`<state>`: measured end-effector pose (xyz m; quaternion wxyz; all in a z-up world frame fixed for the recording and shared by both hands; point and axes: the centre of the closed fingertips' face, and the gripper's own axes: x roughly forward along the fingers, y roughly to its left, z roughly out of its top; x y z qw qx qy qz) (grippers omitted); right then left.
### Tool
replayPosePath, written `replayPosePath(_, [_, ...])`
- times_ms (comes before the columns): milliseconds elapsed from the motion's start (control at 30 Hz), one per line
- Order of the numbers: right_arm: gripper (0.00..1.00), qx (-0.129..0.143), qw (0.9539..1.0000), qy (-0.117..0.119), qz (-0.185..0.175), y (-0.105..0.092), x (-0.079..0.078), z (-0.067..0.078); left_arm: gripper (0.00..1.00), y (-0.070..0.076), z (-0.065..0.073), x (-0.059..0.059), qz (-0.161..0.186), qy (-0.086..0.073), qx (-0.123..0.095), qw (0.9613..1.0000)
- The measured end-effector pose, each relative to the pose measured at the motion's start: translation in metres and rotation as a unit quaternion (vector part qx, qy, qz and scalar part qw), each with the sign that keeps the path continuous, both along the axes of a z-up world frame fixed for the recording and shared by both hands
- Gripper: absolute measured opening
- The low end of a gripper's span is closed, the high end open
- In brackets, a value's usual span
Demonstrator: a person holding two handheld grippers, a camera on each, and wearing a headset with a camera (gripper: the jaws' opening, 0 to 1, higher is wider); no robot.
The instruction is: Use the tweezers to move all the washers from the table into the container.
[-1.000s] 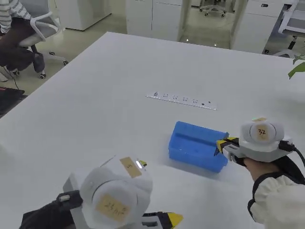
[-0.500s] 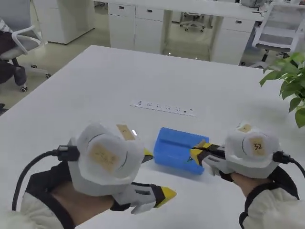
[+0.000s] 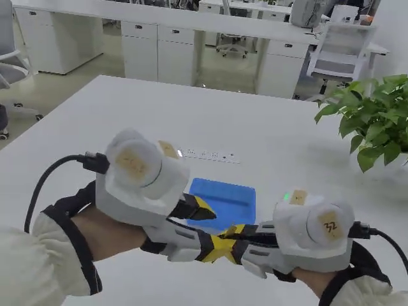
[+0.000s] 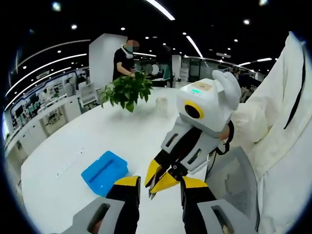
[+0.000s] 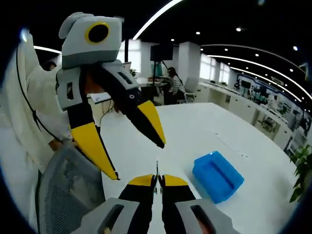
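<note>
Head view bright, evenly lit from above; soft, faint shadows on white table [image 3: 280, 137]. Gripper views dimmer: ceiling strip lights [image 4: 161, 9] glare, strong fisheye bending at edges, near foreground slightly soft

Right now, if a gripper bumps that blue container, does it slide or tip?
Probably slides, not tips: the blue container looks low and wide, flat on the table. It looks like thin moulded plastic, so likely light. The white surface under it looks smooth, so little grip.

Beyond the right gripper [image 3: 233, 231] stand white cabinets [image 3: 159, 48] and a chair [image 3: 335, 60] on glossy floor [image 3: 38, 92], with a potted plant [image 3: 373, 121] to its right.
</note>
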<state>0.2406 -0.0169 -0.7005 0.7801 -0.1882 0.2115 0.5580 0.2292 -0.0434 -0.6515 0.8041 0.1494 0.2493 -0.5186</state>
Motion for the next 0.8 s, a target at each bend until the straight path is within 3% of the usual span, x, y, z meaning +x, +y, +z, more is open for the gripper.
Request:
replayPosePath(100, [0.02,-0.013,0.9998,-0.009,0.014,-0.001,-0.008,-0.003,0.22,-0.006,0.0,-0.007,-0.016,0.009,-0.005,0.9998])
replayPosePath(233, [0.02,-0.02,0.9994,-0.012,0.026,-0.001,-0.016,-0.004,0.15,-0.007,-0.007,-0.015,-0.037,0.016,0.012,0.9991])
replayPosePath(400, [0.02,-0.03,0.9984,-0.013,0.047,0.001,-0.024,-0.005,0.07,-0.007,-0.009,-0.021,-0.058,0.022,0.015,0.9979])
replayPosePath(433, [0.02,-0.032,0.998,-0.016,0.052,0.002,-0.026,-0.006,0.05,-0.003,-0.014,-0.022,-0.072,0.014,0.041,0.9964])
replayPosePath(500, [0.02,-0.035,0.9974,-0.014,0.061,0.003,-0.029,-0.006,0.0,0.001,-0.018,-0.021,-0.08,-0.005,0.067,0.9946])
replayPosePath(700, [0.02,-0.042,0.997,-0.01,0.065,0.002,-0.026,-0.016,0.0,0.0,-0.023,-0.022,-0.1,-0.027,0.079,0.9915])
replayPosePath(800, [0.02,-0.049,0.9964,-0.004,0.068,0.002,-0.025,-0.023,0.0,-0.002,-0.029,-0.019,-0.101,-0.021,0.081,0.9914])
